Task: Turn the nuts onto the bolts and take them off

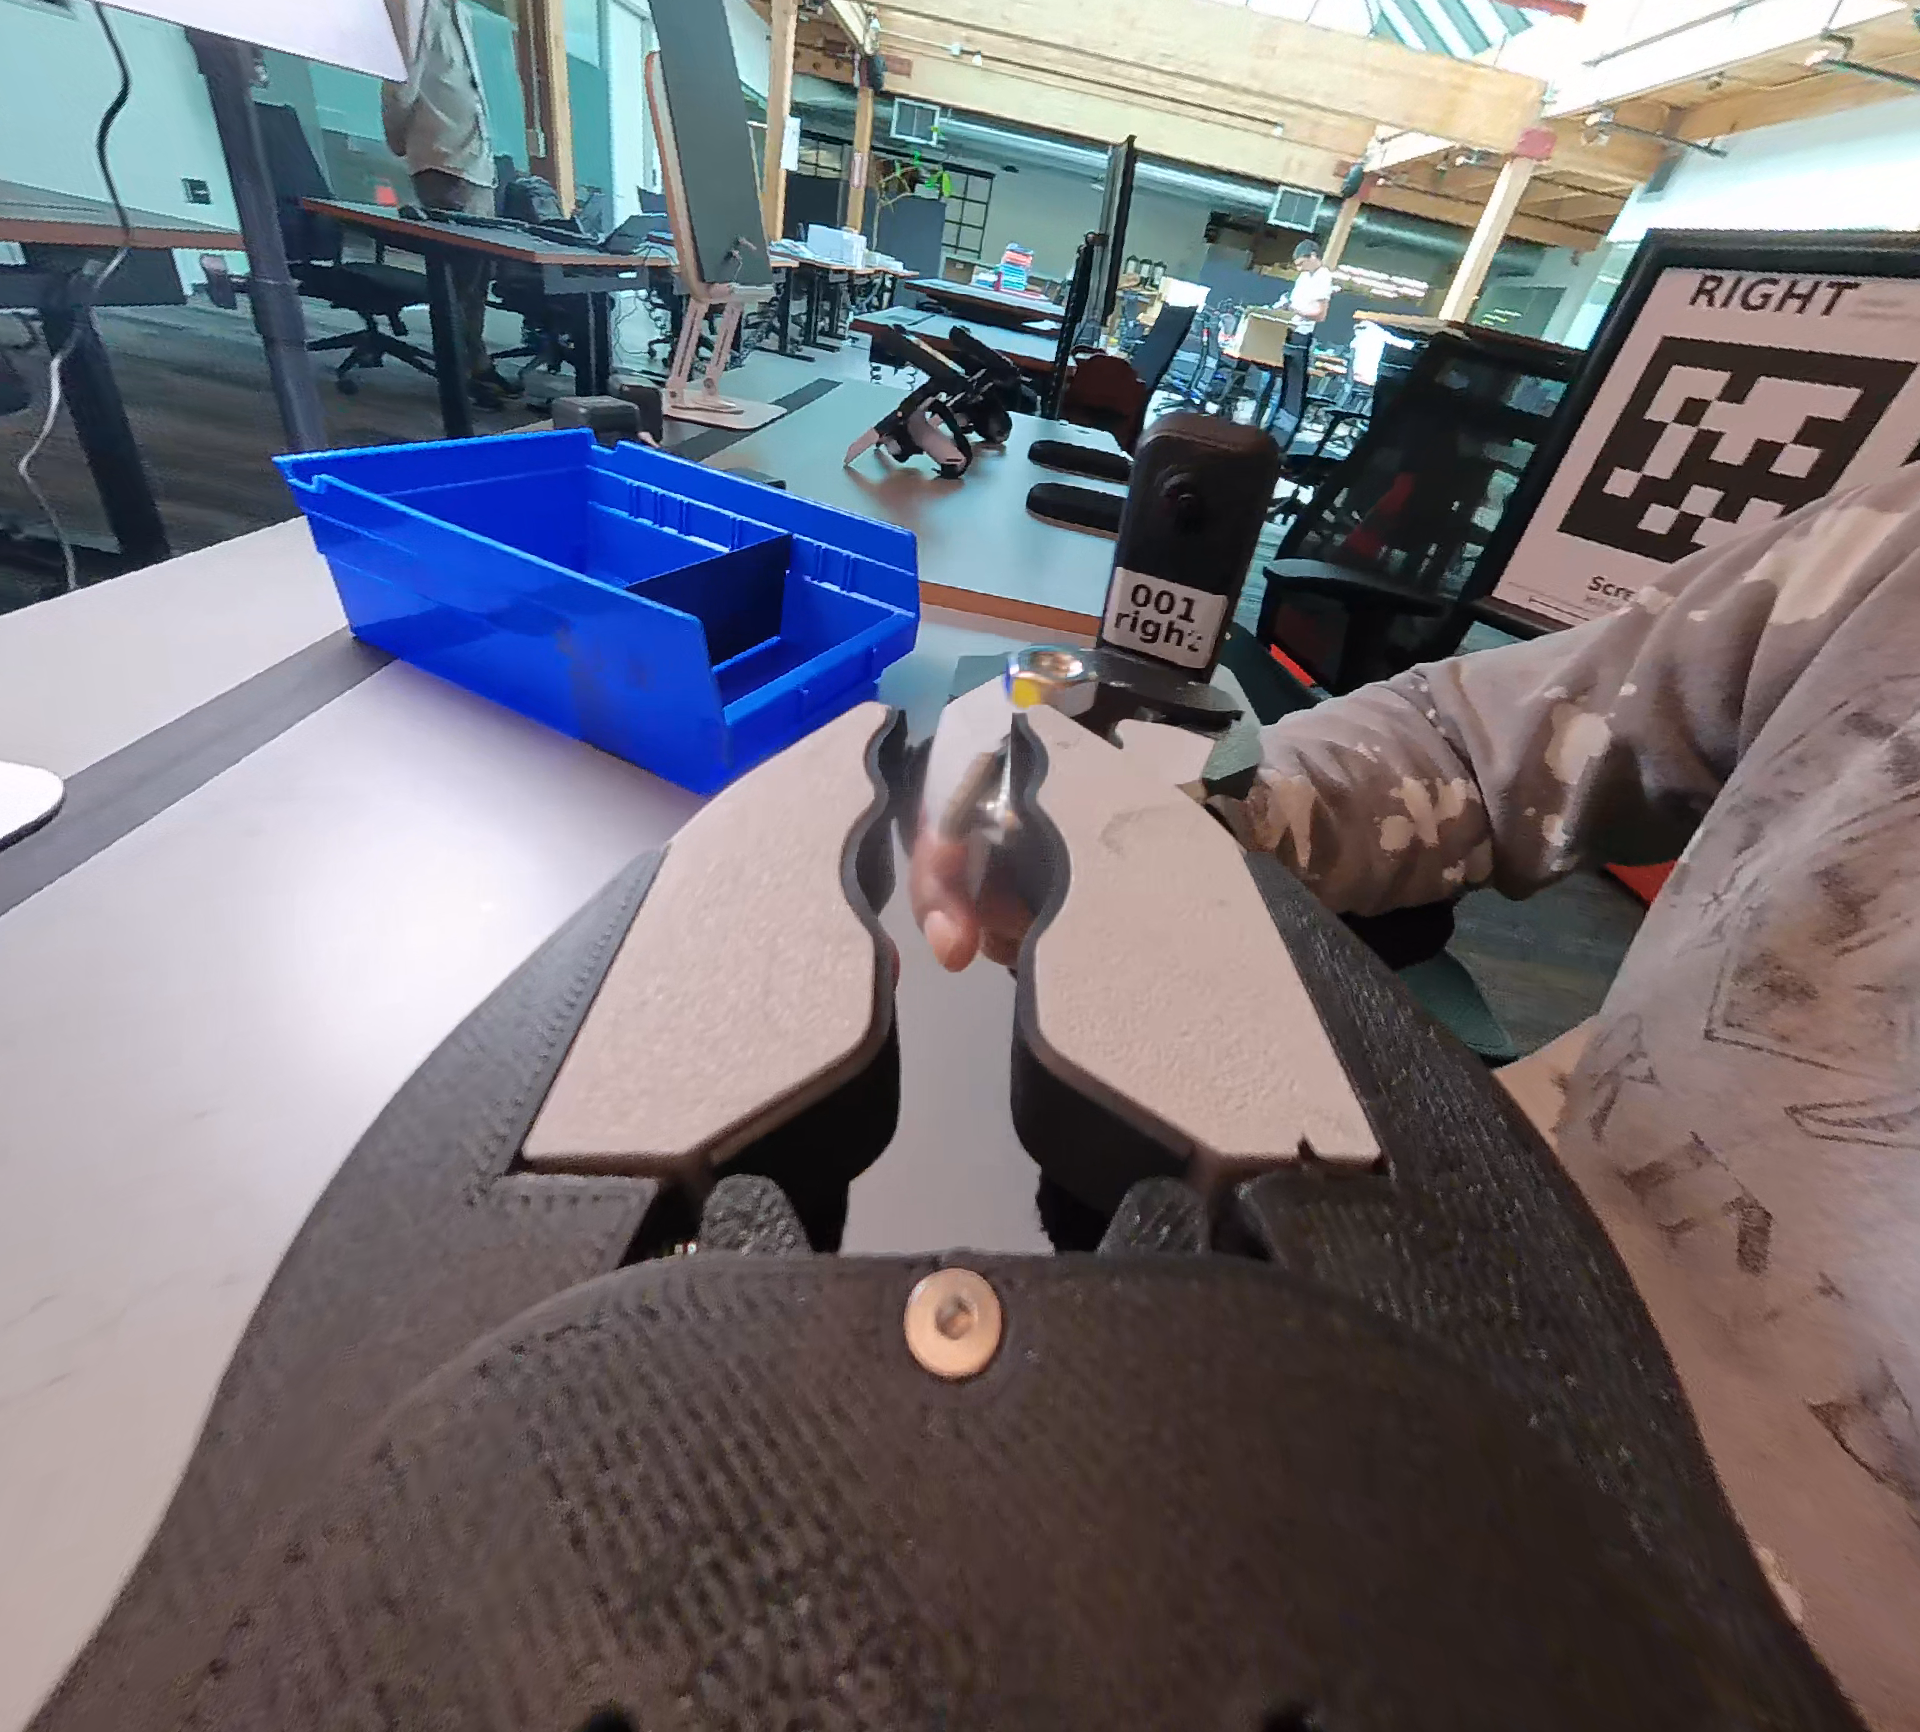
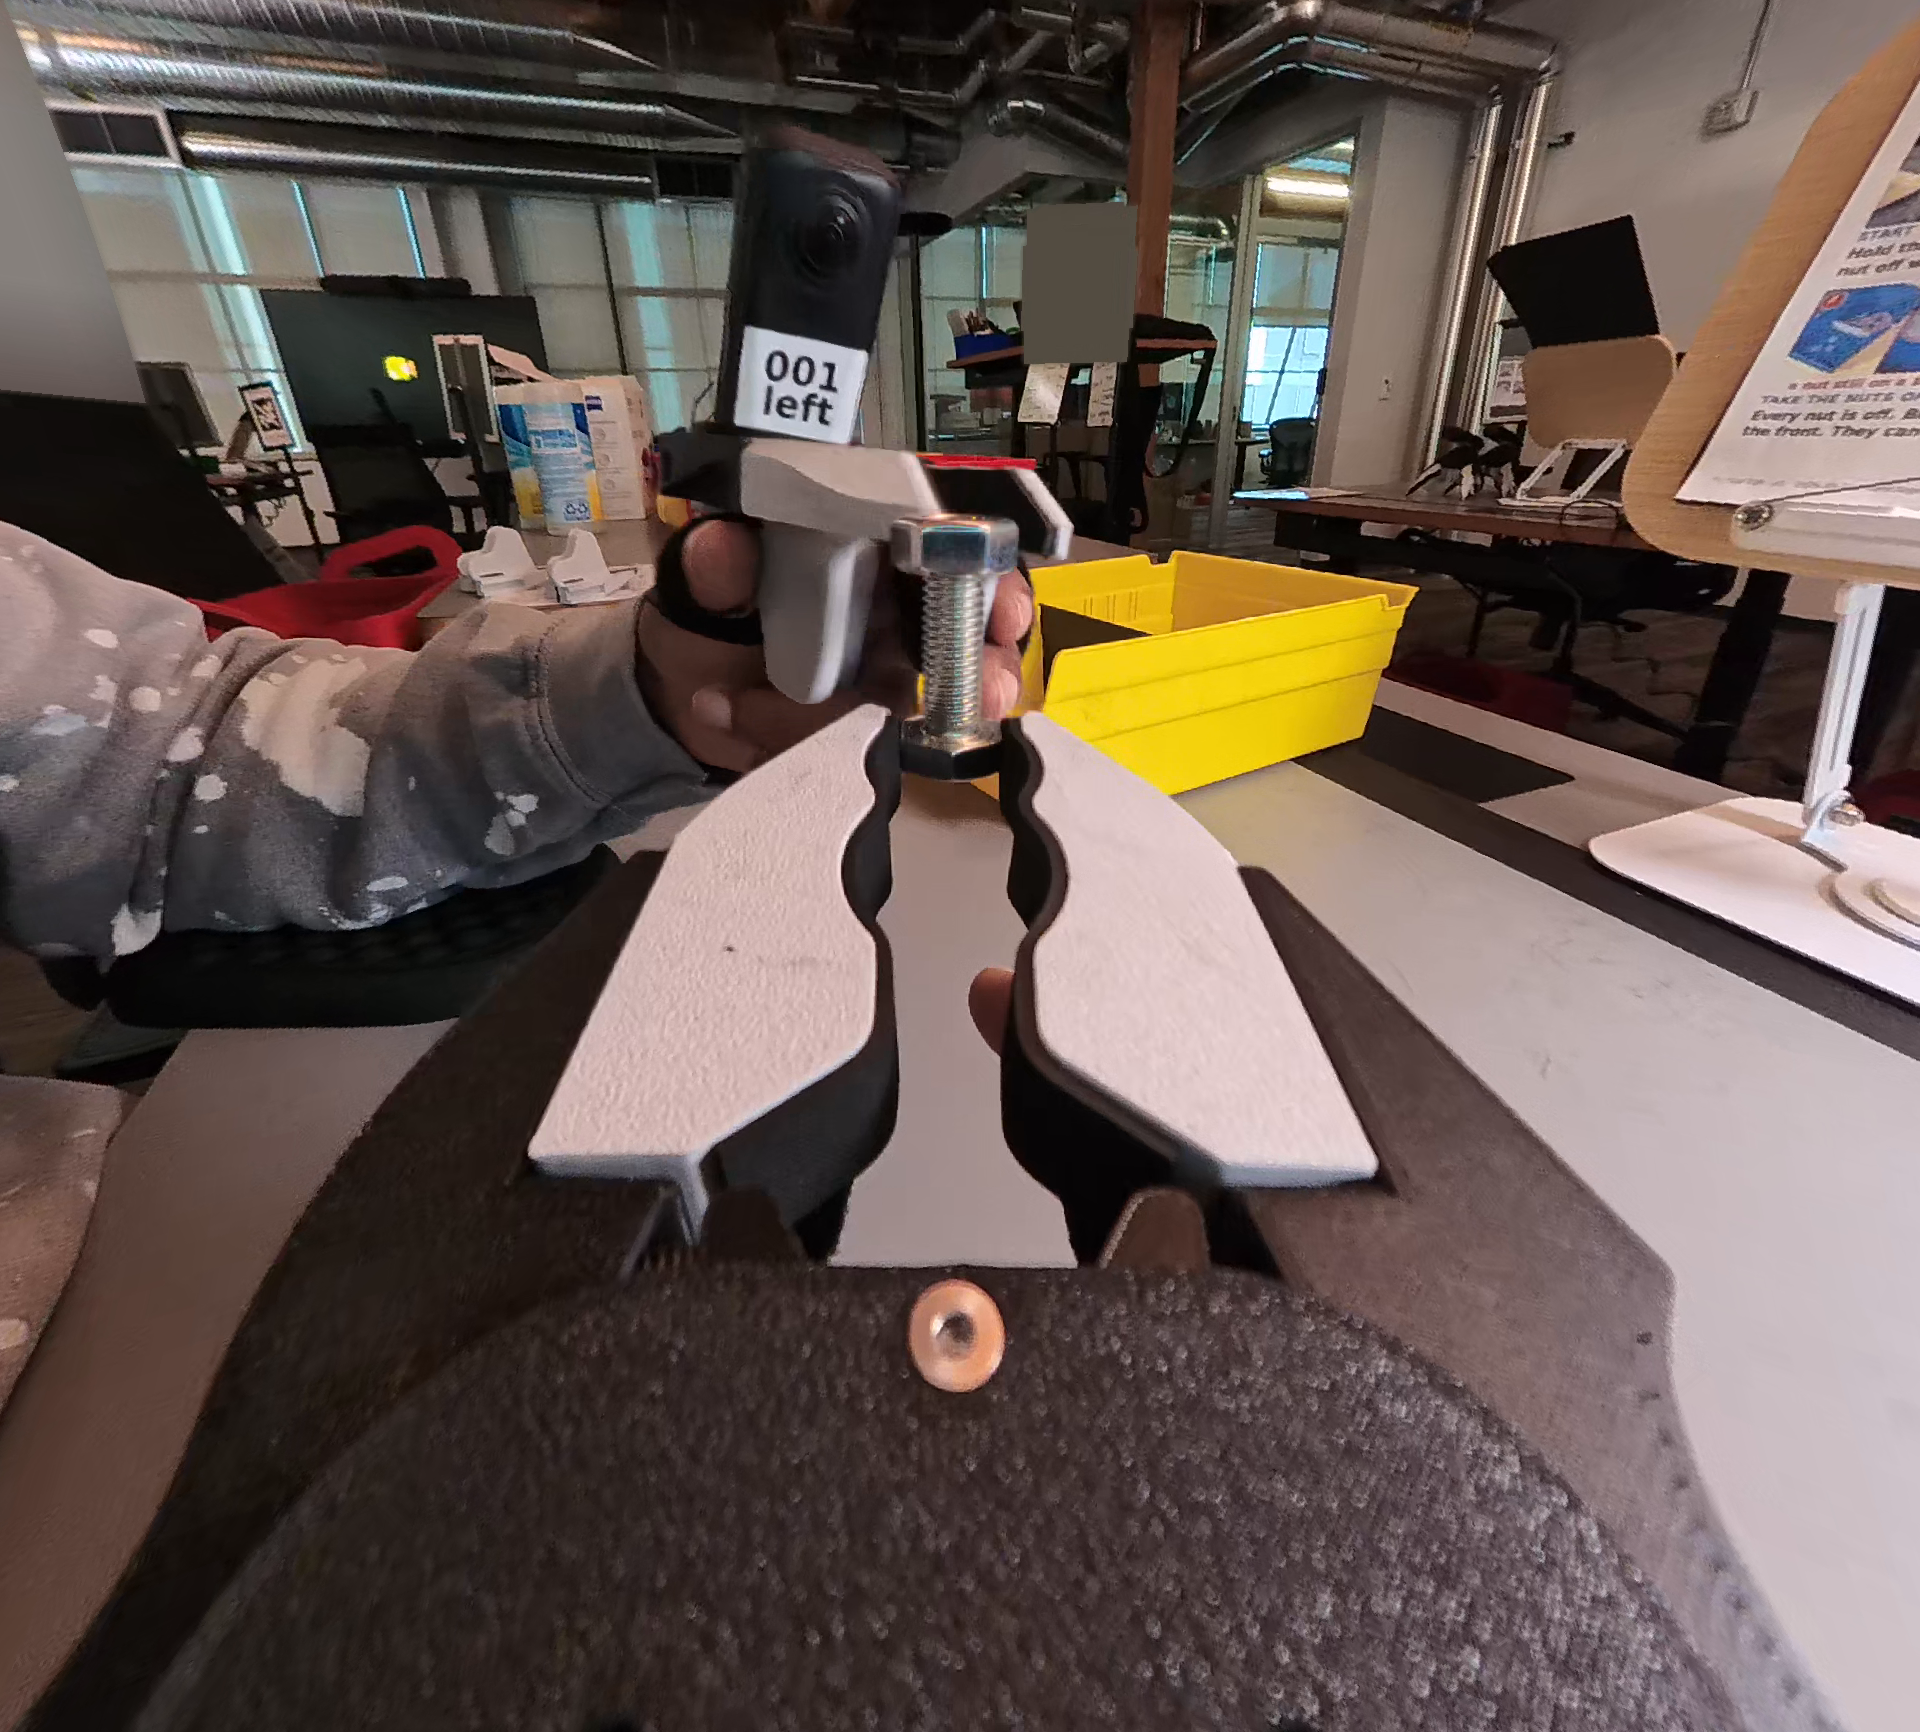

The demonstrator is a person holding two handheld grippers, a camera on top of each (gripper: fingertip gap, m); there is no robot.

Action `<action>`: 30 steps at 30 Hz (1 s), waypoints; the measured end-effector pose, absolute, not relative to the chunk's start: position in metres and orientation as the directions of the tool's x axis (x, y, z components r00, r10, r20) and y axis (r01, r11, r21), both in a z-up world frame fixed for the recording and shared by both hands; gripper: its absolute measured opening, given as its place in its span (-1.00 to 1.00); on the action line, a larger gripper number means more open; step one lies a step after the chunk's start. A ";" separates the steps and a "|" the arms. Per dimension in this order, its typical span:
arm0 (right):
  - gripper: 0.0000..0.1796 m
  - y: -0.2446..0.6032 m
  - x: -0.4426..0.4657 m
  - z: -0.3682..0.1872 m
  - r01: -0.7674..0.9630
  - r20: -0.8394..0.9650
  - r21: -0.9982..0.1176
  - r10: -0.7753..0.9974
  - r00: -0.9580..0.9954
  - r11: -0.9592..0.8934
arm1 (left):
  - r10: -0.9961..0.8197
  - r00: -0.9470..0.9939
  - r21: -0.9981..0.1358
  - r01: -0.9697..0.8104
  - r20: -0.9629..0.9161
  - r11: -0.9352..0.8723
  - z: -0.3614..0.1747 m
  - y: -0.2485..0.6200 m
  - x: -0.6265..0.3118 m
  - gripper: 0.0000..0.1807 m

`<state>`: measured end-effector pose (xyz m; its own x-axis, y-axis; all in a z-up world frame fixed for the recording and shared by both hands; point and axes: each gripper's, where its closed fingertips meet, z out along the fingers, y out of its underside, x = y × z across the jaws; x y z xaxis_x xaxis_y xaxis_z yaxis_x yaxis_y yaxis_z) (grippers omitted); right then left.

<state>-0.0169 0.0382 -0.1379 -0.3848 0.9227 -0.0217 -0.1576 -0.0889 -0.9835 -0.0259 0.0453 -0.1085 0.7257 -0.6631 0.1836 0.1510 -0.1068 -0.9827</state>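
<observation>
A silver bolt (image 2: 954, 643) is held in the air between the two grippers, over the grey table (image 2: 1558, 1059). My left gripper (image 1: 956, 721) is shut on the bolt's head end, which shows as a blurred shiny shape (image 1: 982, 804) between its fingers. In the right wrist view, the left gripper (image 2: 966, 529) is seen head-on at the bolt's hex head. My right gripper (image 2: 954, 732) is shut on the nut (image 2: 948, 747), which sits at the threaded tip. The nut (image 1: 1049, 666) also shows in the left wrist view, at the right gripper (image 1: 1070, 695).
A blue bin (image 1: 582, 581) with a black divider stands on the table to the left. A yellow bin (image 2: 1216, 643) stands behind the bolt. A wooden stand with a printed sheet (image 2: 1818, 332) and its white base (image 2: 1745, 861) are at right. A marker board (image 1: 1745, 435) stands beyond the person's sleeve (image 1: 1558, 695). My two grippers' fingertips are within a few centimetres of each other.
</observation>
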 end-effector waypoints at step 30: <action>-0.80 0.033 -0.033 -0.112 -0.211 -0.022 -0.971 0.922 -0.387 -0.112 | -0.677 0.716 -0.984 0.157 0.171 -0.084 -0.089 0.036 -0.043 -0.73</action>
<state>-0.0335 0.0326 -0.1120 -0.3872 0.9217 -0.0218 -0.2115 -0.1118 -0.9710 -0.0429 0.0356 -0.0892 0.7159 -0.6768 0.1715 0.1565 -0.0838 -0.9841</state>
